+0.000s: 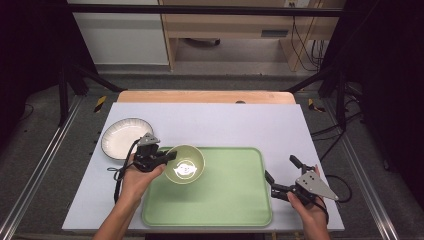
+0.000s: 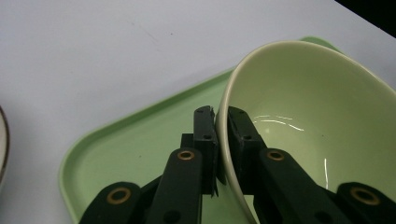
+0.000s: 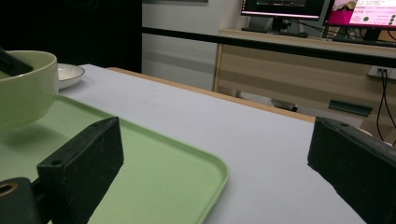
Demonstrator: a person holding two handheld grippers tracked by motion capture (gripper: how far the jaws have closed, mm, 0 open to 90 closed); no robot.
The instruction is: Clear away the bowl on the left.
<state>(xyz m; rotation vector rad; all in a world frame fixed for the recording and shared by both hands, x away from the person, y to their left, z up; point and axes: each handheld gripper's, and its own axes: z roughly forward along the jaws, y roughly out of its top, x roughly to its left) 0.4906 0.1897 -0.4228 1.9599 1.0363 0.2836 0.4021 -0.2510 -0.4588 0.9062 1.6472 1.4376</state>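
Note:
A pale green bowl (image 1: 185, 164) hangs tilted over the far left part of the green tray (image 1: 225, 200). My left gripper (image 1: 172, 156) is shut on its near-left rim. In the left gripper view the jaws (image 2: 222, 114) pinch the bowl (image 2: 317, 116) wall, one pad inside and one outside, with the tray (image 2: 135, 144) below. My right gripper (image 1: 280, 167) stands open just off the tray's right edge, with nothing between its fingers. In the right gripper view the right gripper (image 3: 215, 140) looks across the tray (image 3: 154, 168) towards the bowl (image 3: 23, 93), which casts a shadow beneath it.
A white plate (image 1: 122, 137) with a dark rim lies on the white table cover, left of the tray and beyond my left hand. The plate (image 3: 70, 72) sits behind the bowl in the right gripper view. Desks, monitors and cables stand past the table's far edge.

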